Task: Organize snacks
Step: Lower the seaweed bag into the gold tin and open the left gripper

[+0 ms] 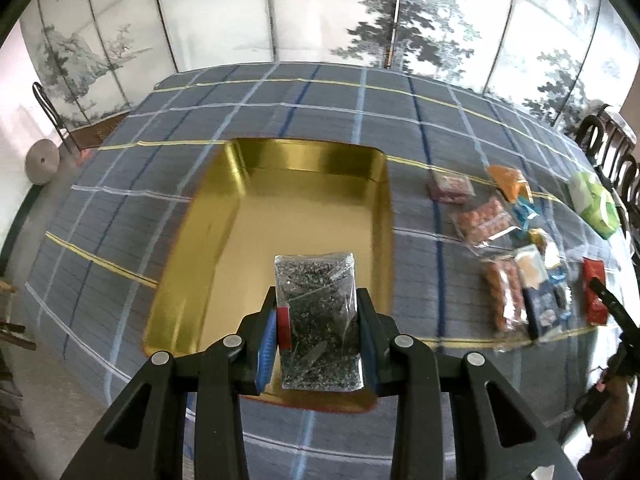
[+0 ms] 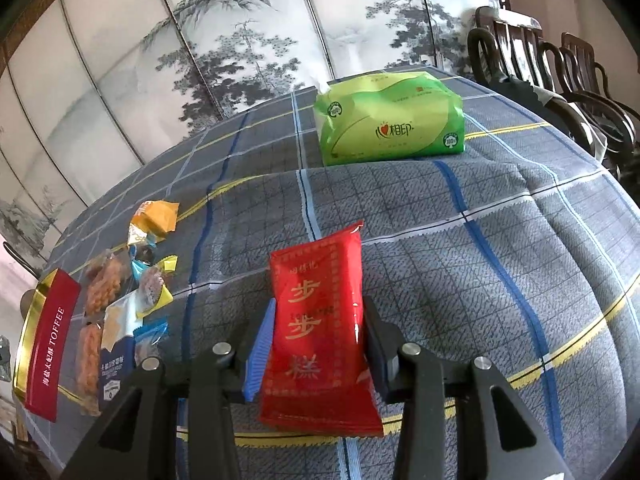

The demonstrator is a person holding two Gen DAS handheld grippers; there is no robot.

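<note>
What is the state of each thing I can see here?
Gold tin: open, nothing on its floor.
Clear packet: held above the tin by the left gripper.
Red packet: sealed, between the right gripper's pads.
Tissue pack: opened, tissue sticking out.
Other snacks: loose on the tablecloth.

Clear packet of dark bits held upright over near end of gold tin; red packet flat on cloth, far right of tin.
</note>
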